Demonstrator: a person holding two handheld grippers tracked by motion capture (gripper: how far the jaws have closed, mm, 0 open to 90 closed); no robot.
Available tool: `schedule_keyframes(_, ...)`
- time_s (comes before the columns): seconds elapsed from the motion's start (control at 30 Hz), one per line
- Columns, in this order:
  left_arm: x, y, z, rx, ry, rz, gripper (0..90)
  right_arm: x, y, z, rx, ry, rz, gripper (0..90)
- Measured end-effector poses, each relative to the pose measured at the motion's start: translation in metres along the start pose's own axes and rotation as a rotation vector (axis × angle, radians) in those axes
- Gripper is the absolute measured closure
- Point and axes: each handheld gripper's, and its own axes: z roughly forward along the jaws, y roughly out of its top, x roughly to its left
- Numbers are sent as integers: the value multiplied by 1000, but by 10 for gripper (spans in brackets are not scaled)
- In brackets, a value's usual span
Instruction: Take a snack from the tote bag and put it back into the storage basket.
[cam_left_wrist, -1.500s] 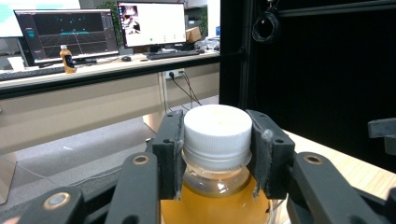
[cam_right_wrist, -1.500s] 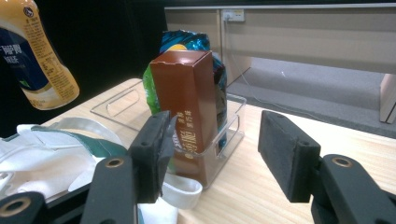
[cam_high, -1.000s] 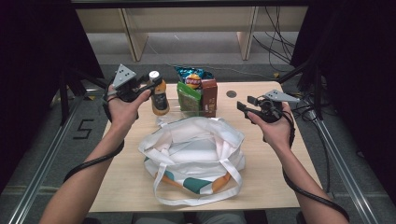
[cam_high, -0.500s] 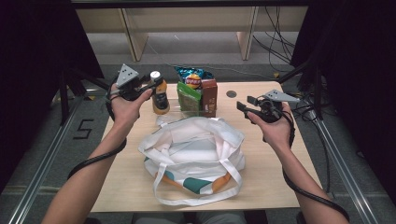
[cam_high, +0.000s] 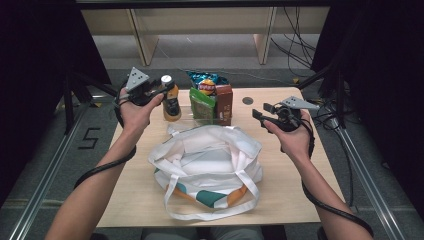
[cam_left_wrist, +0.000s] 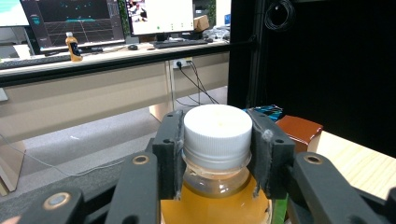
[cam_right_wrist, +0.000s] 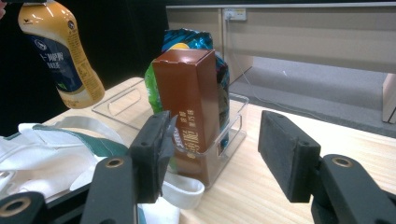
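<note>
A white tote bag (cam_high: 205, 167) lies open nearest the person on the wooden table (cam_high: 300, 190). Behind it a clear plastic bin (cam_right_wrist: 233, 123) holds a brown carton (cam_high: 224, 102), a green packet (cam_high: 202, 105) and a chip bag (cam_high: 206, 82). The left gripper (cam_left_wrist: 217, 147) pinches the white cap of a tea bottle (cam_high: 171, 100), held lifted and tilted left of the bin. The right gripper (cam_right_wrist: 212, 151) hangs spread and empty, facing the carton.

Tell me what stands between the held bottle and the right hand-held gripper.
In the high view, a clear bin with a brown carton and snack bags.
</note>
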Motion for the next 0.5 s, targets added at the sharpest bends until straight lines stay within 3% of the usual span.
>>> schedule_keyframes(0.1,0,-1,3,4,-2,4,586,-2,0,1,-16,-4,-21,449)
schedule_keyframes(0.5,1,-5,12,19,1,7,586,-2,0,0,-16,-3,-15,449)
